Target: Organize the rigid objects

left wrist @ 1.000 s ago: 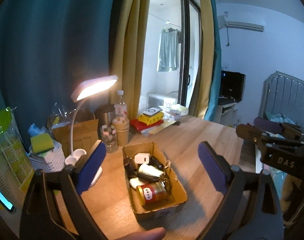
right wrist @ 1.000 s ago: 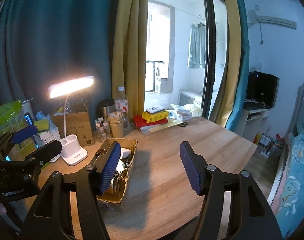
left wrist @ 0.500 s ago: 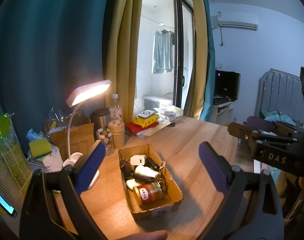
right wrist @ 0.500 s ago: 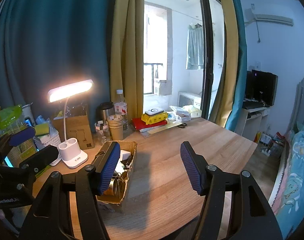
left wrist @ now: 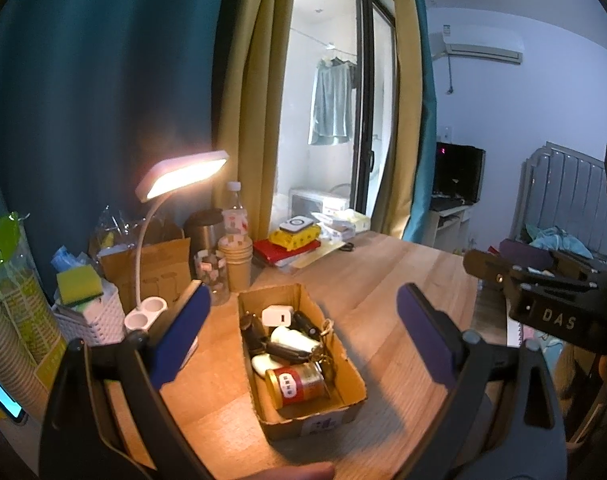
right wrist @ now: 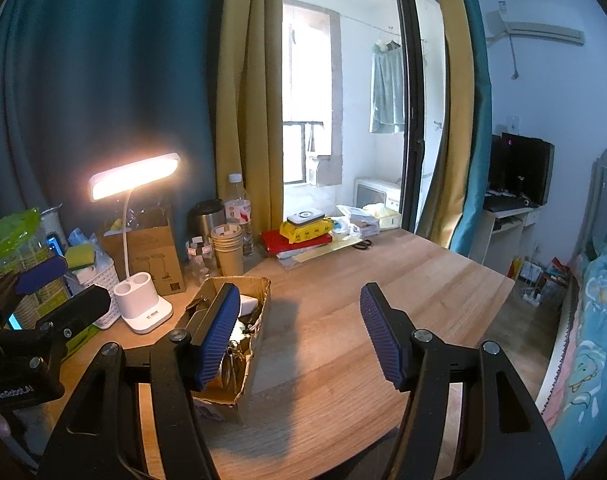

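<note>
Left wrist view: left tool (left wrist: 303, 332) held wide, nothing gripped. One cardboard box (left wrist: 353, 394) on bench (left wrist: 391, 276), centre near. Inside counted: one red-label jar (left wrist: 297, 385), one white charger (left wrist: 275, 316), one key bunch (left wrist: 323, 354); other dark items uncountable. Risk judged: jar rolled if pinched off-centre.

Right wrist view: right tool (right wrist: 299, 334) also wide, empty; box near left, partly hidden. Light box likely dragged if wall snagged.

The table (right wrist: 383, 276) is pale matt wood with visible grain, the box (left wrist: 353, 384) rough brown cardboard, the jar (left wrist: 297, 385) in it glossy with a paper label, the lamp (right wrist: 143, 304) smooth white plastic, and the gripper pads (right wrist: 219, 336) ribbed blue rubber.
</note>
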Demonstrator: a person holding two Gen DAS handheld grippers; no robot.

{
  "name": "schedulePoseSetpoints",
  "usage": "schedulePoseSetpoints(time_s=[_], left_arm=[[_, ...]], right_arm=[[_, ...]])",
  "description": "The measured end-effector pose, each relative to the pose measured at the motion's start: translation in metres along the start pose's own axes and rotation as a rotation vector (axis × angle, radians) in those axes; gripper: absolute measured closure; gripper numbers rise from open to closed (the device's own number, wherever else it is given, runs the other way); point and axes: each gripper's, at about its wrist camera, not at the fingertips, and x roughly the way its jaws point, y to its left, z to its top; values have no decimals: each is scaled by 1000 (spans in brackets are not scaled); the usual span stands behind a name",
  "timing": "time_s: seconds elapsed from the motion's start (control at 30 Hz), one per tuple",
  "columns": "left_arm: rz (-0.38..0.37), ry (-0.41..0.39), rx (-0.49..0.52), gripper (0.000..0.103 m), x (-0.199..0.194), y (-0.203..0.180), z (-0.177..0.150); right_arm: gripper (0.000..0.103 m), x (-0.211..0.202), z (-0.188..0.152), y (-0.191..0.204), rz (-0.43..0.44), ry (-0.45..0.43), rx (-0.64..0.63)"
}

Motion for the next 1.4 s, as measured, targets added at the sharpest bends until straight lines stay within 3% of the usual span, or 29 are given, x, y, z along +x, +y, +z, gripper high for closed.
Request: schedulePoseSetpoints(time_s=[1.4], left_arm=[[-1,3,-5,8,2,0,-1]], right_arm=[[37,4,-8,4,7,10,0]])
